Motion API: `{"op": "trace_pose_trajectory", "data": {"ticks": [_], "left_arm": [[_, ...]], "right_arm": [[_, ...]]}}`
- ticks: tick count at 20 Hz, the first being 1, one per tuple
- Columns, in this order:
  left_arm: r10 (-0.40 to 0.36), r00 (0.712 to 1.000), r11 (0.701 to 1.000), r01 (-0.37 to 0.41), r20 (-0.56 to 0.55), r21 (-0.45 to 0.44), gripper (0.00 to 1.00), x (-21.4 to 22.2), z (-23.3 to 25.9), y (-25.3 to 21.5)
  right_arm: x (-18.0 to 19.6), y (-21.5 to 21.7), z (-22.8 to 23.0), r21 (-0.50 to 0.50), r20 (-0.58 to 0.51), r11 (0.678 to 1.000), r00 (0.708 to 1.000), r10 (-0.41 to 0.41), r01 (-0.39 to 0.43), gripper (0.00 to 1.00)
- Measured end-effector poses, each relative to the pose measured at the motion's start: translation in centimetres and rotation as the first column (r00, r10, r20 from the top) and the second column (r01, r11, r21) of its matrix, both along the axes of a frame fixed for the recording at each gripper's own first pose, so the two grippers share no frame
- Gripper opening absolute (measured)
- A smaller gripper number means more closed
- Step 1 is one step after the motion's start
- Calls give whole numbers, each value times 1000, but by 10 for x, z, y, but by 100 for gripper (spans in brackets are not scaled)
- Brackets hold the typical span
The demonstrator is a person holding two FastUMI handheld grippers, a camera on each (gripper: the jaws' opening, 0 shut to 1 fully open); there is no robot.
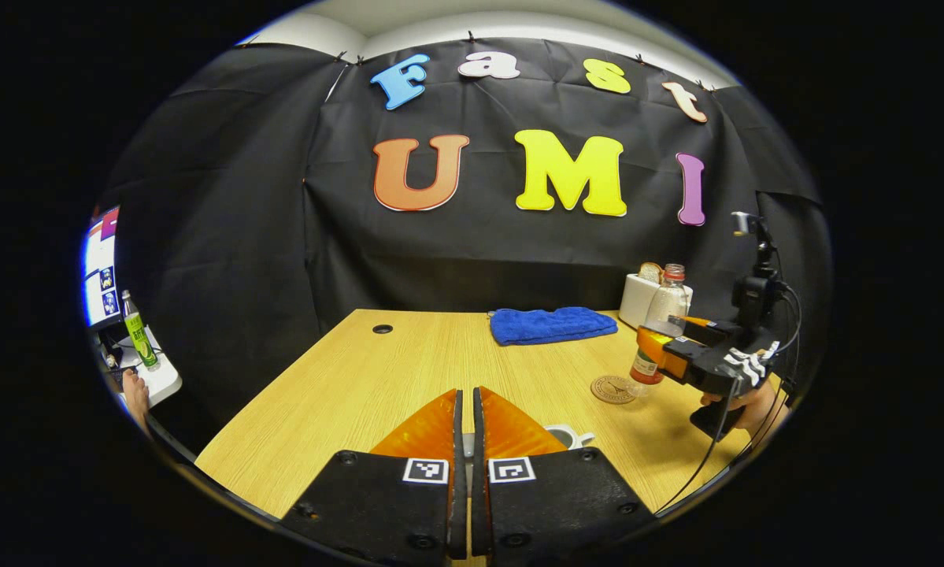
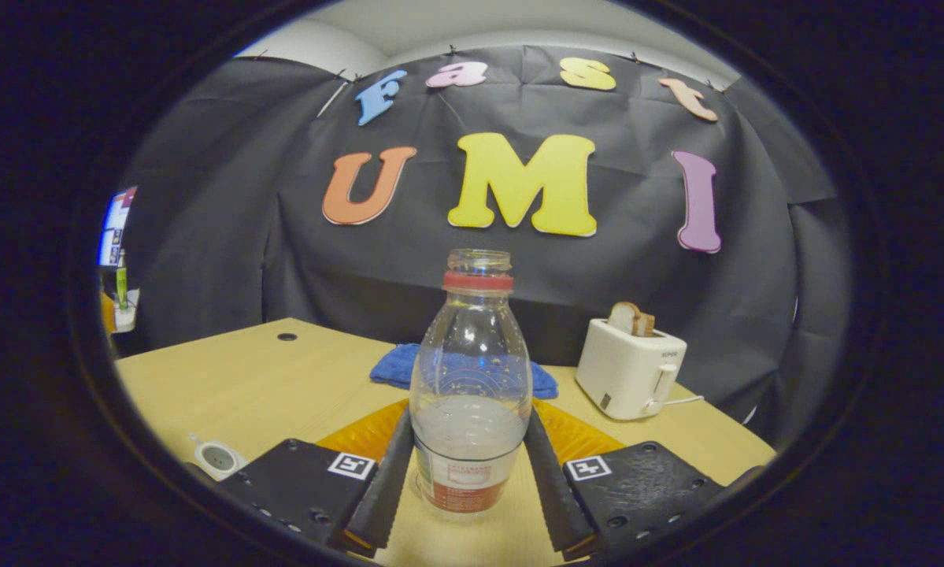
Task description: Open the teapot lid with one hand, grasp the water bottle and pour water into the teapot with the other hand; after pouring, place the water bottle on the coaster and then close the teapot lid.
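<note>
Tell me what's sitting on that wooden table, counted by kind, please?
Bottles: 1, the water bottle, held between the right hand-held gripper's fingers
Cloths: 1, the blue towel
Toasters: 1, the white toaster with bread in it
Coasters: 1, the round coaster
Teapots: 1, the white teapot, partly hidden behind the left hand-held gripper
Total: 5

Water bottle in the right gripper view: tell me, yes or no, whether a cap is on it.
No: the water bottle stands between the right gripper's fingers with its mouth open and uncapped.
</note>
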State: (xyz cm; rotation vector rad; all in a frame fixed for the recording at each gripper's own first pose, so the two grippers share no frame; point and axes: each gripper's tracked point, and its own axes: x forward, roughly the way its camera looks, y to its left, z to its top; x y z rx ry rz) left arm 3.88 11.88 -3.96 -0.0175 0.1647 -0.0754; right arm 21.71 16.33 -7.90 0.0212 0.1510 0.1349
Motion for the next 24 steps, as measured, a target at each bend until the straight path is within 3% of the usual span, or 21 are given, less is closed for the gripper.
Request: {"op": "trace_pose_trajectory", "data": {"ticks": [7, 17, 18, 19, 23, 24], "left_arm": [[19, 1000, 1000, -19, -24, -7, 5, 2, -8, 7], [8, 999, 1000, -7, -35, 23, 5, 4, -11, -2], [6, 999, 1000, -6, -33, 24, 5, 3, -11, -2], [5, 999, 1000, -4, -33, 24, 5, 4, -11, -2], [11, 999, 999, -10, -45, 39, 5, 8, -17, -3], [15, 999, 999, -12, -52, 46, 5, 9, -19, -3]], "right_arm": [[40, 8, -24, 43, -24, 999, 1000, -1, 2, 73], [47, 10, -34, 51, -28, 999, 1000, 11, -9, 75], [46, 12, -35, 60, -31, 998, 999, 22, -20, 80], [46, 11, -35, 66, -36, 998, 999, 19, -17, 77], [43, 6, -30, 71, -21, 997, 1000, 19, -17, 98], [40, 8, -27, 83, -17, 996, 999, 31, -30, 97]]}}
